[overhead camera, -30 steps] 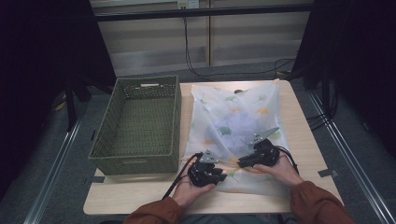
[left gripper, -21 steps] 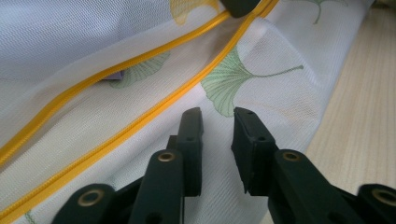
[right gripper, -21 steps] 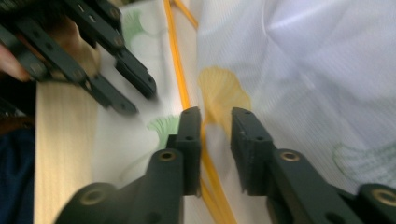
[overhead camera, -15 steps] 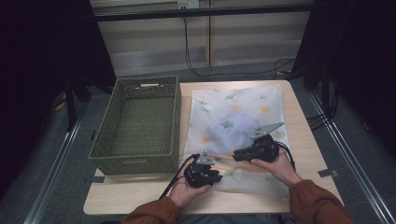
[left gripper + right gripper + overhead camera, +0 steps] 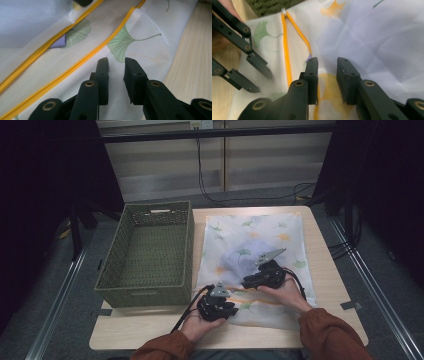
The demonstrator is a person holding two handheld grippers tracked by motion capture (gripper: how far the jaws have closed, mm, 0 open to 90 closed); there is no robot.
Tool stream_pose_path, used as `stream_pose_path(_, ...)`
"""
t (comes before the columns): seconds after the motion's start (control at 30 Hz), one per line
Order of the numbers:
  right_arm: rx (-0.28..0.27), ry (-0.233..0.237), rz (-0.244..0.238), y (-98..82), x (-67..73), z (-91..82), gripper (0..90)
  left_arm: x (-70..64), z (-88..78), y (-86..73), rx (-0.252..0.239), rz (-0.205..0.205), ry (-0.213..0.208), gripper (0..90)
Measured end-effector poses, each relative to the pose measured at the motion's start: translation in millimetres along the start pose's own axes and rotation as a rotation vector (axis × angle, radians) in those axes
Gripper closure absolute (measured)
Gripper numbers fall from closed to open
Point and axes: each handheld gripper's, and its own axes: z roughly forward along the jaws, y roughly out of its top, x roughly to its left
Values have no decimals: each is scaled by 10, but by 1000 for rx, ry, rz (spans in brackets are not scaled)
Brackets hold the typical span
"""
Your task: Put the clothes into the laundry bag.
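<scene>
Now the table [image 5: 330,285] is seen with the green basket [image 5: 150,255] at its left and the mesh bag [image 5: 260,235] flattened beside it, no longer bunched up. Right gripper [image 5: 248,282] has shifted rightward, its jaws just opened, nothing pinched. Left gripper [image 5: 231,307] is held in place, jaws narrowly parted over the mesh.

Setting: lab/recording bench. Evidence: light wood table [image 5: 330,285] w/ tape marks at edges, metal floor rails [image 5: 380,295] both sides, black curtains [image 5: 385,180], loose cables [image 5: 240,195] behind, slatted wall panel [image 5: 165,165].
</scene>
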Motion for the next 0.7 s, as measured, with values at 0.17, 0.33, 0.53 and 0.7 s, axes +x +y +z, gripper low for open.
stream_pose_path(0.17, 48, -14, -33, -21, 16, 102, 679, -1, 0, 0, 0, 1, 0, 735)
stream_pose_path(0.33, 84, -34, -95, -49, 37, 151, 686, -4, 1, -1, 0, 1, 3, 735)
stream_pose_path(0.53, 101, -100, -146, -36, 91, 155, 878, -8, 13, -3, -11, 6, 7, 735)
stream_pose_path(0.7, 53, -39, -80, 9, 99, 25, 890, -12, 12, 4, -5, 3, 10, 736)
